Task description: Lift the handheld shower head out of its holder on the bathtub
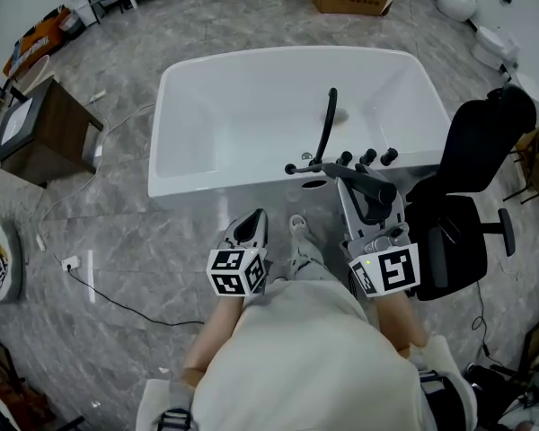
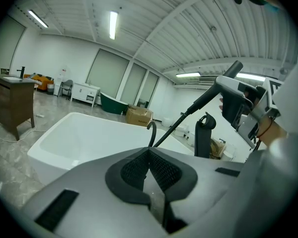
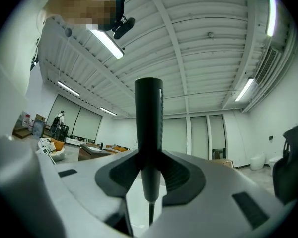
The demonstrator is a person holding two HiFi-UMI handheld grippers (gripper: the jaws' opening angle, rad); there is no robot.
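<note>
One handheld shower head (image 3: 149,113): long axis upright, pinched in right tool (image 1: 366,200), above near-right rim of bathtub (image 1: 175,106), hose trailing down. Left tool (image 2: 149,168): pressed together, empty, farther away.

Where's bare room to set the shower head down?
Free: the bathtub basin left of the black spout, and its left and far rims. Floor left of the tub toward the wooden cabinet is open, bar a trailing cable. Crowded: near-right rim with knobs, and the office chair beside it.
</note>
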